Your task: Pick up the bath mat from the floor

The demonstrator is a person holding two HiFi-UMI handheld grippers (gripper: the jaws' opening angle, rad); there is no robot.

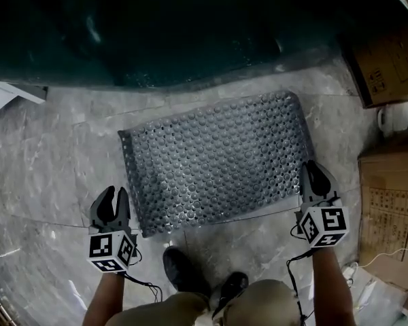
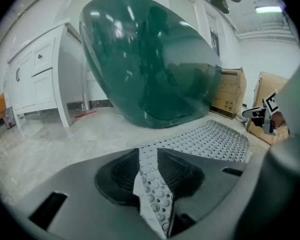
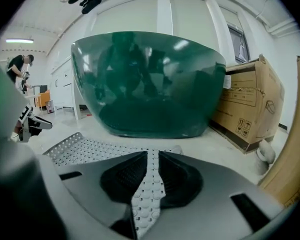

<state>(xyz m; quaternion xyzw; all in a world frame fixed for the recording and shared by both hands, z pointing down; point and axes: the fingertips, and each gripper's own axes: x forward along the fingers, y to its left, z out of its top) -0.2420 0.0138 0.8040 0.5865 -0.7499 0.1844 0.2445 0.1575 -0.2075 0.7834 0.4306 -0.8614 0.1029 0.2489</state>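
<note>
The bath mat is grey rubber, rectangular and full of round holes, and lies spread on the marble floor in front of a dark green tub. My left gripper is at the mat's near left edge. In the left gripper view a strip of the mat stands pinched between the two dark pads of my left gripper. My right gripper is at the near right corner. In the right gripper view the mat's edge fills the narrow gap in my right gripper.
Cardboard boxes stand along the right side. A white cabinet is off to the left of the tub. My shoes are on the floor just behind the mat. A person stands far off.
</note>
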